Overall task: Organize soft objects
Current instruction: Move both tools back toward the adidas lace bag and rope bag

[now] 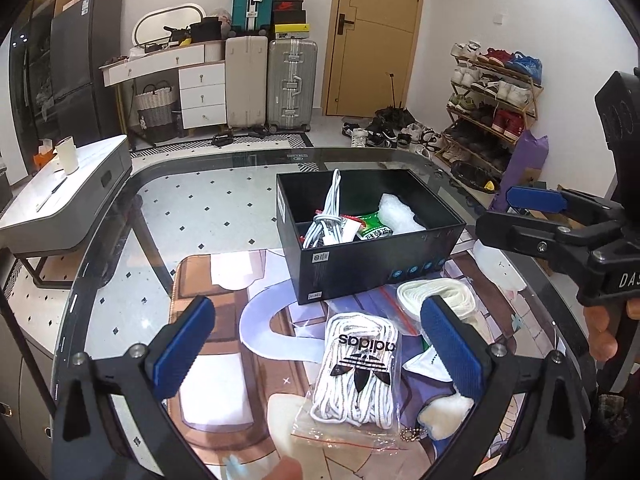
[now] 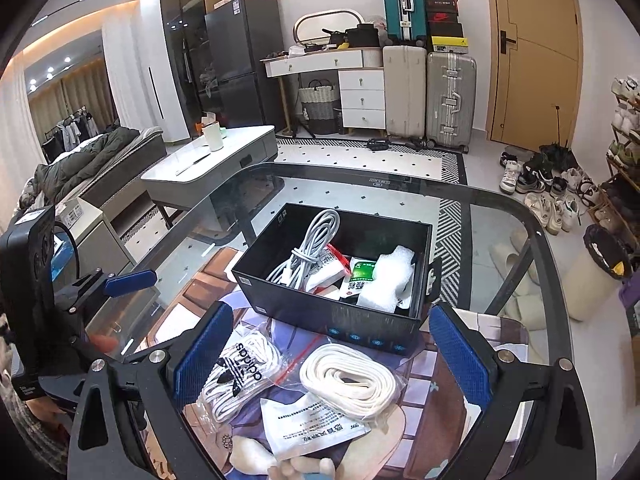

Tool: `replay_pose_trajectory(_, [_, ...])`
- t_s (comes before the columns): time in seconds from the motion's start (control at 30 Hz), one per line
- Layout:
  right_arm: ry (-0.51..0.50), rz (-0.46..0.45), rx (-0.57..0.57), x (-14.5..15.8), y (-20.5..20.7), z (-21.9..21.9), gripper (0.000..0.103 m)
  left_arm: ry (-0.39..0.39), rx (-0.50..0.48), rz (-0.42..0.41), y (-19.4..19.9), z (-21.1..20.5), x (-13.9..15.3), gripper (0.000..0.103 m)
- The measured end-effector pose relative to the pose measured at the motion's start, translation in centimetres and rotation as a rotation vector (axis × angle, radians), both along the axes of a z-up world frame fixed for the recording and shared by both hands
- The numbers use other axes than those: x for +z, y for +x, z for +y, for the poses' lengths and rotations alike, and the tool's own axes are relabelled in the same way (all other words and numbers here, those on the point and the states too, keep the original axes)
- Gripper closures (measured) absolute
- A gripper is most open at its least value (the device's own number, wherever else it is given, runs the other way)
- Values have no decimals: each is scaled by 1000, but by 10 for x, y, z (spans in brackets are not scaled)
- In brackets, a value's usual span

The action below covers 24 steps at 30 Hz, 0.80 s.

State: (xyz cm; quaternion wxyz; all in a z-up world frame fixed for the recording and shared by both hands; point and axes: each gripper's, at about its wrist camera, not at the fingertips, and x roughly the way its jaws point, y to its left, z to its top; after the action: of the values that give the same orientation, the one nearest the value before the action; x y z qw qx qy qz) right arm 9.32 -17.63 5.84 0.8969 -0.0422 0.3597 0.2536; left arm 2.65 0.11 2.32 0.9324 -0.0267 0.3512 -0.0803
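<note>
Laces in a clear bag (image 1: 357, 376) lie on your glass worktop (image 1: 160, 216), between the spread fingers of your left gripper (image 1: 320, 348). Your right gripper (image 2: 332, 354) gapes too, over a cream strap coil (image 2: 348, 380). Black box (image 2: 340, 276) just beyond holds cable, packets and, seemingly, foam.

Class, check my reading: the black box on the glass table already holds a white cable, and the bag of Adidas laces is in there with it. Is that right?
Not quite. The black box on the glass table does hold the white cable, but the bag of Adidas laces lies outside it on the table, in front of the box. The right wrist view shows this.
</note>
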Motion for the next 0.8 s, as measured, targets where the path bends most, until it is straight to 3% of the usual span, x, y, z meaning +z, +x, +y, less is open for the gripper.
replay_pose_trajectory(0.8, [-32, 7, -13, -10, -18, -2, 3, -43, 9, 13, -20, 5, -15, 0])
